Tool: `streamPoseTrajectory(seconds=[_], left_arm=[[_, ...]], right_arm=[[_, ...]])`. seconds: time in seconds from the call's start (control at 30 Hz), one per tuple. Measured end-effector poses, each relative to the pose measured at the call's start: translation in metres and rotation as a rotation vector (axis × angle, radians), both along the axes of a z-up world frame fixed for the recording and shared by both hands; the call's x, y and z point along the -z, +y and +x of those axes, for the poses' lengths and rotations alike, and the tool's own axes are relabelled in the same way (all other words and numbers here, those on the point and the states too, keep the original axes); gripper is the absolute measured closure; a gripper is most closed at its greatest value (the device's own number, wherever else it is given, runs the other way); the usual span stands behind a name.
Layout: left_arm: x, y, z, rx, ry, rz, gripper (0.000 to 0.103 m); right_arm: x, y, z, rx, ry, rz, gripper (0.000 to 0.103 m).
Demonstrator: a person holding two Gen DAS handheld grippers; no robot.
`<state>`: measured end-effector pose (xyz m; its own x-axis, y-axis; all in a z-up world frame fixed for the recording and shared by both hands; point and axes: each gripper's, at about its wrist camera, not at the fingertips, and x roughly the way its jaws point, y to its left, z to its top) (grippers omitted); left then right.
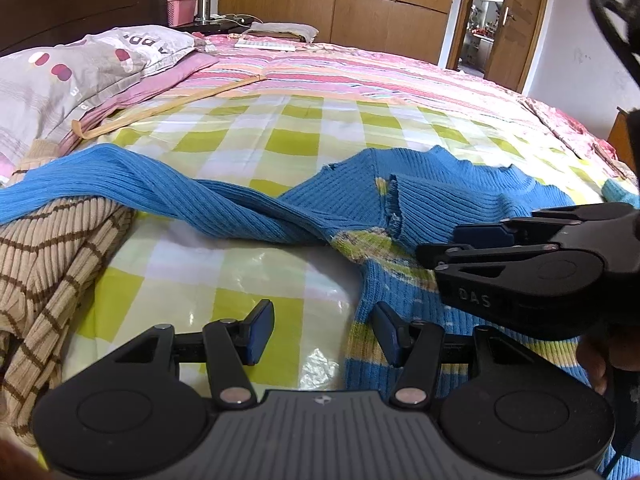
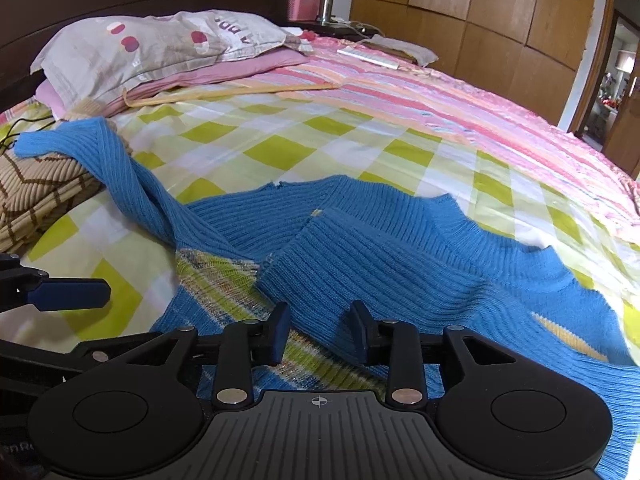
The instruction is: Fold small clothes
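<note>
Left wrist view: left gripper (image 1: 322, 334) sits at lower centre, jaws spread, clear of fabric; one blue pad (image 1: 259, 332) hangs over the green-and-white checked plastic sheet (image 1: 248, 276), the other over the sweater's hem.
Task garment: blue ribbed knit sweater with a yellow-green striped band (image 1: 432, 200) lies rumpled across the middle of the frame, one sleeve trailing to the left edge.
Right gripper, same view: right gripper (image 1: 436, 246) enters from the right edge, lying on its side above the sweater body.
Right wrist view: right gripper (image 2: 318, 330) at lower centre, jaws partly parted; a fold of the blue sweater (image 2: 400, 248) rises between the pads, and whether they press on it cannot be told.
Left gripper, same view: a blue fingertip (image 2: 72, 294) juts in from the left edge over the checked sheet.
Other clothing: beige ribbed knit with brown stripes (image 1: 52, 252) is heaped at the left, under the blue sleeve.
Background: grey printed pillow (image 2: 152, 46) at upper left; pink striped bedspread (image 2: 440, 92) beyond the checked sheet; wooden wardrobe doors (image 2: 480, 4) at upper right.
</note>
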<state>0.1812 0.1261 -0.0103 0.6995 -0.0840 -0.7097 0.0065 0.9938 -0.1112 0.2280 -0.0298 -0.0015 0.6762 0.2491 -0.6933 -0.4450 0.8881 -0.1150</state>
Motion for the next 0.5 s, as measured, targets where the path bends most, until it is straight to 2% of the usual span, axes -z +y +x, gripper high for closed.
streamPoseTrajectory(seconds=[0.5], left_arm=[[-0.005,0.018,0.005,-0.071,-0.041,-0.008,0.043]], right_arm=[[-0.015,0.006,-0.003,0.052,-0.073,-0.054,0.07]])
